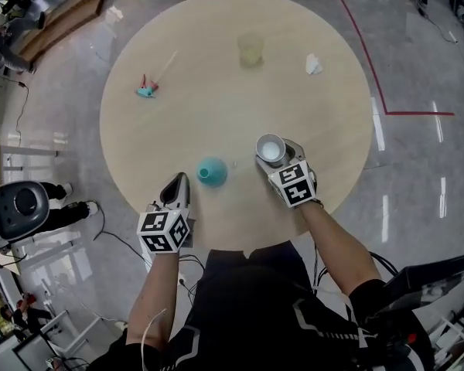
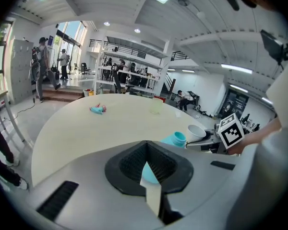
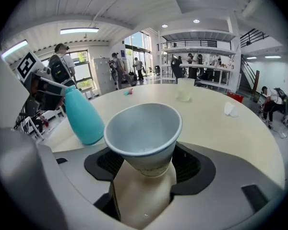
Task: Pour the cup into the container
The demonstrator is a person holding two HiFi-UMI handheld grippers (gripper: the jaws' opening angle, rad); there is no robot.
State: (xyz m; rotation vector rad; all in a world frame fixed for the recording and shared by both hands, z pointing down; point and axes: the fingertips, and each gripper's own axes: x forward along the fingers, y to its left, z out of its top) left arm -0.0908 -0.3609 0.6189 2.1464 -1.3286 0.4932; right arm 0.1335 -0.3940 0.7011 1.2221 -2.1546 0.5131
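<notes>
Tissue point(image 1: 314, 65), toy point(image 1: 146, 91), tumbler point(image 1: 250, 50) beyond teal bottle point(image 1: 212, 171)

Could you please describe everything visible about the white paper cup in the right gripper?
The white tapered paper cup has a rolled rim and a pale grey inside; its contents cannot be told. It is nearly upright, mouth up, clamped low down in the right gripper, beside a teal bottle.

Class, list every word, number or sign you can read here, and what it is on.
Readable words or numbers: none.
Black-and-white square markers, no letters: on the cube of the left tool and on that of the right tool.
Faint print low on the white cup: too blurred to read.
</notes>
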